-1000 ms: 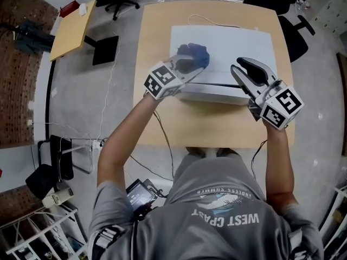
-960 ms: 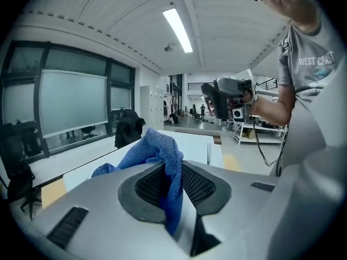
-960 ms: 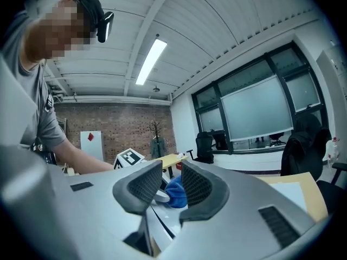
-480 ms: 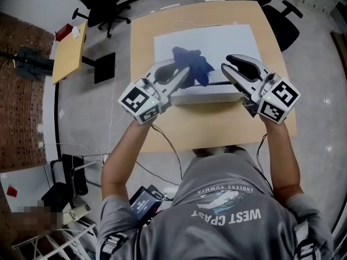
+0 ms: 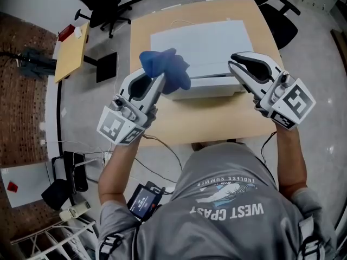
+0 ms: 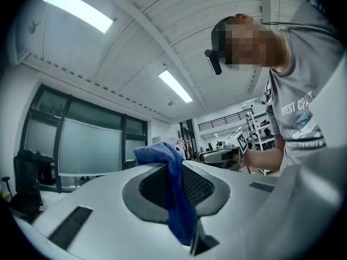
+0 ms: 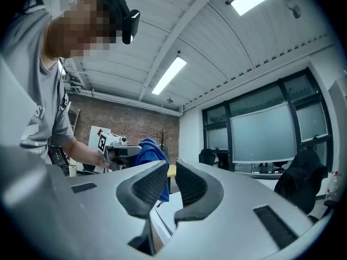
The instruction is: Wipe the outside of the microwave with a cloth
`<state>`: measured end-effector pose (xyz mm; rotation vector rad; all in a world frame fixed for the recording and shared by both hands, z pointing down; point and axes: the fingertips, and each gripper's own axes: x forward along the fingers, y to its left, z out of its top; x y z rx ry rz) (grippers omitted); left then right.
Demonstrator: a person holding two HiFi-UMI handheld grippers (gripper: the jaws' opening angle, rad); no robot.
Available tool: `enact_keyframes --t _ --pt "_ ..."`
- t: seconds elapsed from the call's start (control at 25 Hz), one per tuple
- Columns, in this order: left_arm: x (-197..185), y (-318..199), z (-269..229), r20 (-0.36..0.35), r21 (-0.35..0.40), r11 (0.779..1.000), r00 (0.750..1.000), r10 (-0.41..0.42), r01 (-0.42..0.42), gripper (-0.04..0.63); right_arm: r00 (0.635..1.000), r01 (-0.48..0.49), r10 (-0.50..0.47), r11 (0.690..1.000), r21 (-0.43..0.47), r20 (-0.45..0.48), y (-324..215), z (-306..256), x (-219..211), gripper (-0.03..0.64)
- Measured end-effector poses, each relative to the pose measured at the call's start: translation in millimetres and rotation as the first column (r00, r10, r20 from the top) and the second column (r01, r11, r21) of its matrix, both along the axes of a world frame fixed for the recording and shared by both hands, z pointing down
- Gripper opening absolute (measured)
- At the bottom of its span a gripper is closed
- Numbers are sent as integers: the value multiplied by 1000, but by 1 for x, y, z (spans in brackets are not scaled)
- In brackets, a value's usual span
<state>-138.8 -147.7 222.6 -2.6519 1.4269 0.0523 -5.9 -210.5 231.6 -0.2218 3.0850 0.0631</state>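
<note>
The white microwave (image 5: 200, 53) stands on a wooden table (image 5: 217, 121). My left gripper (image 5: 157, 77) is shut on a blue cloth (image 5: 165, 69) and holds it in the air over the microwave's front left corner. In the left gripper view the cloth (image 6: 176, 199) hangs down between the jaws and bunches above their tips. My right gripper (image 5: 234, 64) hovers off the microwave's front right corner. Its jaws have just been closing, and a narrow gap with nothing in it shows between them in the right gripper view (image 7: 171, 169). That view also shows the cloth (image 7: 152, 153) across from it.
Black office chairs (image 5: 103, 4) stand behind the table on the left, and another chair (image 5: 282, 20) on the right. A small wooden side table (image 5: 69, 50) is at the left. Cables trail over the floor by the person's feet.
The left gripper has lifted the cloth off the microwave's top and drawn it left and toward the person. The right gripper has shifted right, and its jaws have narrowed.
</note>
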Motion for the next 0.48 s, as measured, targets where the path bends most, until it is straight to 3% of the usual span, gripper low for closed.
enact_keyframes --t 0.48 --pt "8 13 -3 2 9 1000 1000 -26 26 72 999 1 0 1000 22 -55 12 0 13 63"
